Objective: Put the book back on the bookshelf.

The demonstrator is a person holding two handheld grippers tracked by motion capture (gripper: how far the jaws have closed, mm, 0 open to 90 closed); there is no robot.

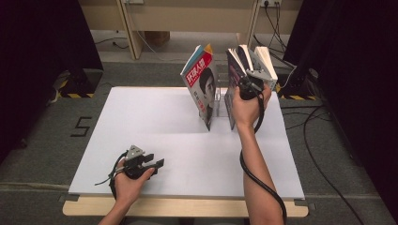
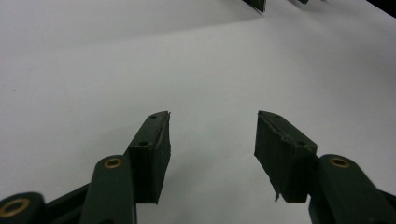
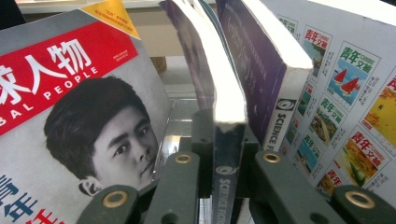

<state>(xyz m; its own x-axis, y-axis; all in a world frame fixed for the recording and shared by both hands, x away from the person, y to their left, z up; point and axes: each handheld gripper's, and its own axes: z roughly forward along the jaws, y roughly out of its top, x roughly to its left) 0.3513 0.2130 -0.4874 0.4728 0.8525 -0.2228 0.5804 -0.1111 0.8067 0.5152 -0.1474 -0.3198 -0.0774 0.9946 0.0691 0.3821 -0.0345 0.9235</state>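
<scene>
Item in hand: thin dark-spined "Science Fiction" magazine (image 3: 228, 140), upright among the books at the far right of the white tabletop (image 1: 155, 136), in a clear acrylic rack (image 3: 180, 123).
Right hand-held gripper (image 3: 227, 154): jaws clamped on that magazine's spine edge.
Left hand-held gripper (image 2: 212, 140): jaws apart, nothing between them, resting at the near left.
Neighbours: red-and-grey "Global People" magazine (image 3: 79, 116) to the left; thicker purple paperback (image 3: 261, 70) touching on the right.
Handling advice: keep the grip square; move the magazine straight along its own plane, so the neighbours likely stay standing.
</scene>
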